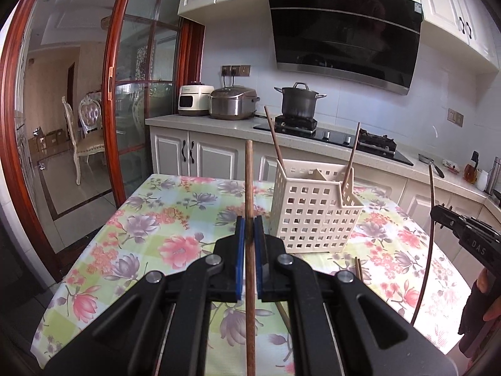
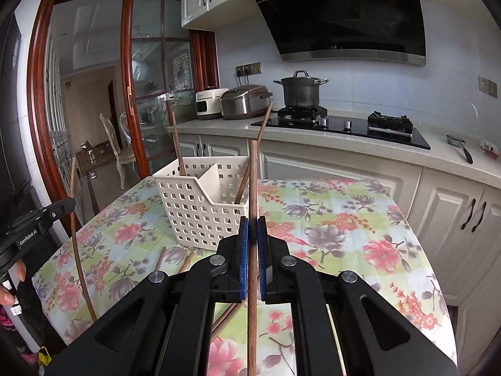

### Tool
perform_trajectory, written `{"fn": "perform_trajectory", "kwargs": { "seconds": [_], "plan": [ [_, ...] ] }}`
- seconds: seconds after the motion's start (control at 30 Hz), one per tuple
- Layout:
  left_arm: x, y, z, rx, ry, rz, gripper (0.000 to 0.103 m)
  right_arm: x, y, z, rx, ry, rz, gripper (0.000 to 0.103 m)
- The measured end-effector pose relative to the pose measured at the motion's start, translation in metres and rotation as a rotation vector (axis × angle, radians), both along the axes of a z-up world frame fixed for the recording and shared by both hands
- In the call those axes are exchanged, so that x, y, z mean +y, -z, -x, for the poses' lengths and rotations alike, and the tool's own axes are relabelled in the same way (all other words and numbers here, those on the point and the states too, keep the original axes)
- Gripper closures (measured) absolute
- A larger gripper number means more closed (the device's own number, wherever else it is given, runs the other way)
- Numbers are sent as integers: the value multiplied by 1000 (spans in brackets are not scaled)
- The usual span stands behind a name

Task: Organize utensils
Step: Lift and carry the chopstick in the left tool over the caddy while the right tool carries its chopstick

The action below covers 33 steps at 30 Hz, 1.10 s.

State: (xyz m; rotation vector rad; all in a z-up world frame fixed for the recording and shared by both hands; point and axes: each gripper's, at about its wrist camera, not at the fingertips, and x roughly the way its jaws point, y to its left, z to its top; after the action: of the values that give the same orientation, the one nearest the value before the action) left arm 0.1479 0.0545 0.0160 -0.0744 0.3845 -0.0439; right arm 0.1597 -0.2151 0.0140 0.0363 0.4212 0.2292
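Note:
A cream perforated utensil basket [image 1: 313, 216] with a divider stands on the floral table; it also shows in the right wrist view [image 2: 200, 210]. Two wooden chopsticks [image 1: 275, 144] lean in it, one per compartment. My left gripper [image 1: 249, 232] is shut on an upright wooden chopstick [image 1: 249, 181], left of the basket. My right gripper [image 2: 252, 235] is shut on another upright chopstick [image 2: 253, 175], right of the basket. Loose chopsticks [image 1: 359, 268] lie on the cloth in front of the basket.
The floral tablecloth [image 1: 162, 219] covers the table. Behind it runs a counter with a rice cooker [image 1: 233, 101], a pot [image 1: 297, 100] on a black stove and white cabinets. A glass sliding door [image 1: 137, 94] is at left.

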Motion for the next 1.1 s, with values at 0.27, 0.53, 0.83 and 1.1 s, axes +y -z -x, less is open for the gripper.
{"fn": "perform_trajectory", "kwargs": {
  "seconds": [0.27, 0.53, 0.83, 1.1],
  "plan": [
    [-4, -9, 19, -66, 2, -5, 97, 7, -14, 26, -71, -11, 18, 97],
    [-8, -17, 32, -110, 1, -10, 97, 7, -22, 40, -115, -11, 10, 97],
    [-9, -22, 36, -131, -4, -3, 97, 9, -29, 48, -139, -17, -3, 97],
    [-15, -27, 42, -155, 9, -19, 97, 11, -34, 52, -160, -26, -8, 97]
  ]
}}
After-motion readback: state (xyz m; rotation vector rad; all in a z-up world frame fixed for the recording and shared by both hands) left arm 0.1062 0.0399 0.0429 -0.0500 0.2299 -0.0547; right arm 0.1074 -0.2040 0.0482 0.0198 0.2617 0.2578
